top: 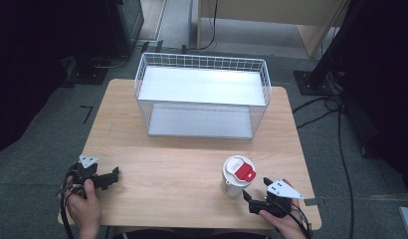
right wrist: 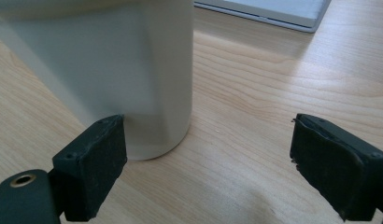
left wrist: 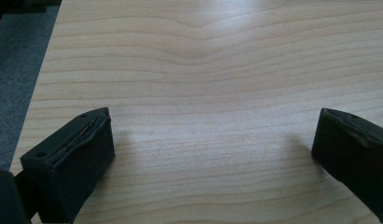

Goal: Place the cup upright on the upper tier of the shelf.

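White and cylindrical, a lidded cup (top: 236,178) with a red tab on its lid stands upright on the near right part of a light wood counter (top: 182,159), just to the left of the right gripper (top: 255,195), which a hand (top: 286,224) holds at the counter's near right corner. In the right gripper view the cup's pale wall (right wrist: 133,79) rises directly beyond the left jaw, its base resting on the wood grain; the two black jaws are spread wide and released, the cup standing toward the left side of the gap rather than squarely between them, and whether the left jaw touches the cup cannot be told. A grey three-cornered plate (top: 284,188) sits on top of this gripper, and a cable trails from it toward the near edge. Across the counter, at its near left corner, the other hand (top: 85,204) holds the left gripper (top: 114,175), pointed to the right along the counter and well apart from the cup. In the left gripper view its jaws are likewise parted wide and released, with bare wood (left wrist: 203,116) between them. Toward the far side of the counter stands a white wire basket (top: 202,94) with a pale flat shelf inside and a second panel below. Grey carpeted floor (top: 38,124) surrounds the counter, with dark stands and cables on the far right.
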